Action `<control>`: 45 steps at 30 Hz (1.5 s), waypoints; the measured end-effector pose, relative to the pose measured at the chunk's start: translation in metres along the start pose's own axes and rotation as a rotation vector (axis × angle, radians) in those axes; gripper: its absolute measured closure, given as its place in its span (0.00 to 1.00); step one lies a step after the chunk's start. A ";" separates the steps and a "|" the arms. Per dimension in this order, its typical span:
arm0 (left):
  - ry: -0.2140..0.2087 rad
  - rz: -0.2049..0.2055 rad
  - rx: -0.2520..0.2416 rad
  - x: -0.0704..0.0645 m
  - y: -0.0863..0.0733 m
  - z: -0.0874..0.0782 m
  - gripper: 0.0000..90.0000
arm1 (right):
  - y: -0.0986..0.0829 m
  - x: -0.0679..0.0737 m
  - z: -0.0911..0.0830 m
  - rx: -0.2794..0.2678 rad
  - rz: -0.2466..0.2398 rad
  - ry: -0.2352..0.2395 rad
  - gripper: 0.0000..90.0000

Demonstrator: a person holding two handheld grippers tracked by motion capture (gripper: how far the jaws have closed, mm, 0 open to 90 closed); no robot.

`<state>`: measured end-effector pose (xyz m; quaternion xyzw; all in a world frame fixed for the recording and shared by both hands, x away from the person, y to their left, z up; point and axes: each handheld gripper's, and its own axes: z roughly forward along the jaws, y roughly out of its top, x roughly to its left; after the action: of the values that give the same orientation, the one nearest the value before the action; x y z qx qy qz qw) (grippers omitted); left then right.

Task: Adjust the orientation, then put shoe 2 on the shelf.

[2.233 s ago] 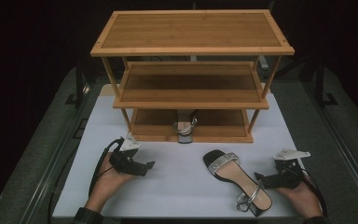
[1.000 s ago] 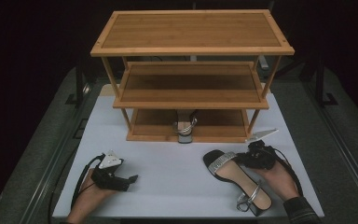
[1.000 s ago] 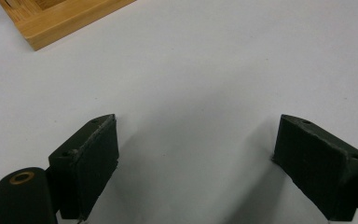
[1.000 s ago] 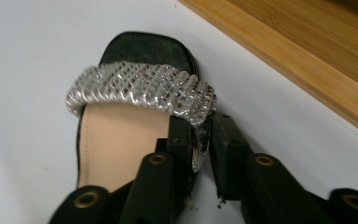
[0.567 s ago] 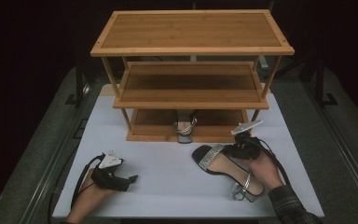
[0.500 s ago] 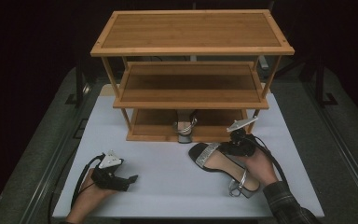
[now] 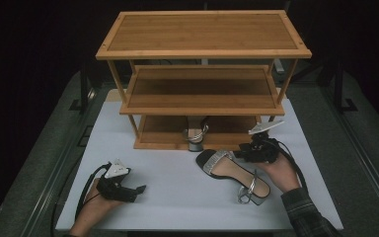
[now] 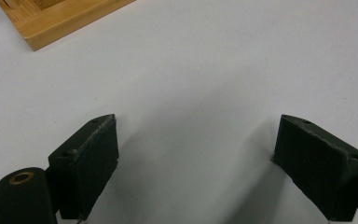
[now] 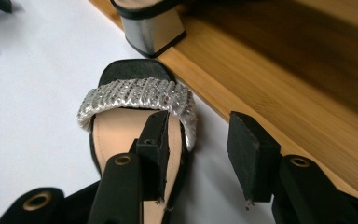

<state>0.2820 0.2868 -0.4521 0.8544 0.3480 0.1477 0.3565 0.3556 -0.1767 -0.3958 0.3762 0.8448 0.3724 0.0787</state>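
Resting low on the white table cover [image 7: 177, 197], near the person's edge, the left gripper [image 7: 137, 189] lies in the person's left hand [image 7: 94, 210]; in the left gripper view its two black jaws stand wide apart with nothing but the bare white surface between them, so it is open and holds nothing. A little farther in, on the right side, lies the sandal [image 7: 233, 171] — a black sole with a beige insole, a silver sparkling band over the toe and a silver block heel with a thin strap. Its heel points toward the person and its toe toward the wooden shoe rack [image 7: 202, 101]. The right gripper [image 7: 241, 153], held in the right hand [image 7: 279, 170], is at the toe part of this sandal. In the right gripper view one jaw sits on the insole, its tip just under the edge of the silver band [image 9: 140, 100], while the other jaw stands outside the sandal, over the white cover beside the rack's bottom board; the jaws are parted and are not pressing the sandal. Beyond, a second sandal [image 7: 196, 136] stands on the lowest shelf of the rack, its silver heel [image 9: 153, 30] at the front edge, very near the toe of the first one. The middle and top shelves are behind and above.
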 end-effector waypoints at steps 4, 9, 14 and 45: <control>0.000 0.000 0.000 0.000 0.000 0.000 0.14 | -0.011 -0.005 -0.022 -0.020 0.028 -0.023 0.61; 0.001 0.000 -0.001 0.000 0.000 0.000 0.14 | -0.032 -0.017 -0.044 -0.037 0.073 -0.060 0.59; 0.001 0.000 -0.002 0.000 0.000 0.000 0.14 | -0.060 -0.024 -0.064 -0.035 0.103 -0.078 0.50; 0.002 0.001 -0.003 0.000 0.000 0.000 0.14 | -0.089 0.034 -0.052 0.014 0.029 0.060 0.23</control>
<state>0.2815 0.2867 -0.4525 0.8538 0.3477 0.1495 0.3574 0.2584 -0.2214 -0.4156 0.3778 0.8438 0.3785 0.0454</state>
